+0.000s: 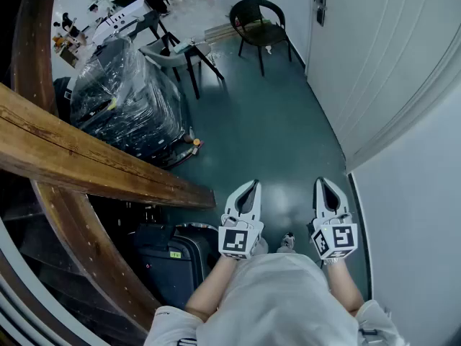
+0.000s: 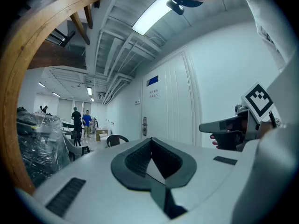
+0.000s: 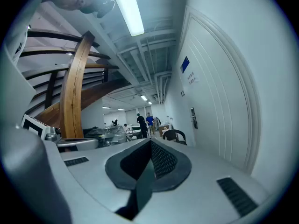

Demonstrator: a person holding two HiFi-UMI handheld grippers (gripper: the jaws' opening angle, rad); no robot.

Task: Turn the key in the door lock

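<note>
The white door stands along the right wall, with its dark lock plate far ahead of me. The lock plate shows small in the left gripper view and in the right gripper view. No key can be made out at this distance. My left gripper and right gripper are held side by side in front of my body, well short of the door. Both point roughly level. Each one is shut with nothing between its jaws, as the left gripper and right gripper views confirm.
A dark chair stands by the door. A plastic-wrapped stack and a curved wooden beam fill the left side, with a dark suitcase below. Two people stand far down the room. Green floor lies ahead.
</note>
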